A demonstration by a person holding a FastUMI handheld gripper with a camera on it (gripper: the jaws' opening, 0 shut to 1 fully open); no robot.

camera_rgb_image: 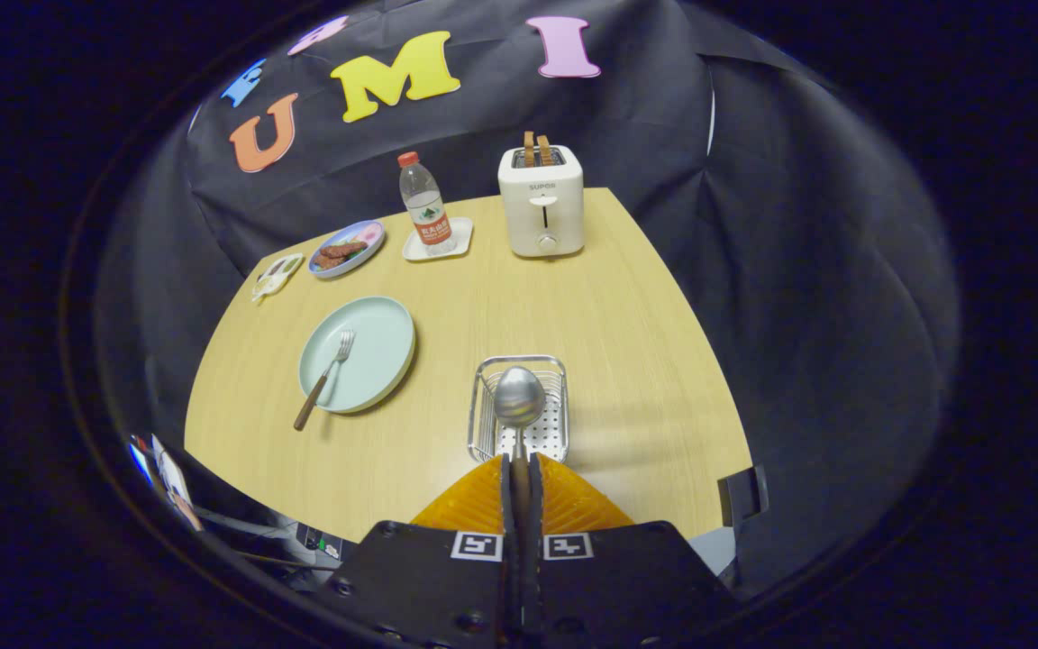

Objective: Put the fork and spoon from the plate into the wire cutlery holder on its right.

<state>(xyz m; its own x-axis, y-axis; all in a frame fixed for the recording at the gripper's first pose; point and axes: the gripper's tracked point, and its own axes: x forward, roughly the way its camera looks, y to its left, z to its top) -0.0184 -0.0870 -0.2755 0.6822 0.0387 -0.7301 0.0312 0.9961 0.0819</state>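
My gripper (520,461) is shut on the handle of a metal spoon (519,397), whose bowl sticks out ahead of the fingertips, held above the wire cutlery holder (487,413). The holder stands on the wooden table just beyond my fingers. Left of the holder lies a pale green plate (377,344). A fork (324,379) with a brown handle rests across the plate, tines toward the middle and handle hanging over the near rim.
At the back of the table (627,342) stand a white toaster (541,204) with two slices in it, a water bottle (424,204) on a small white tray, a blue plate of food (347,249) and a small dish (277,273). The table's near edge lies just below the holder.
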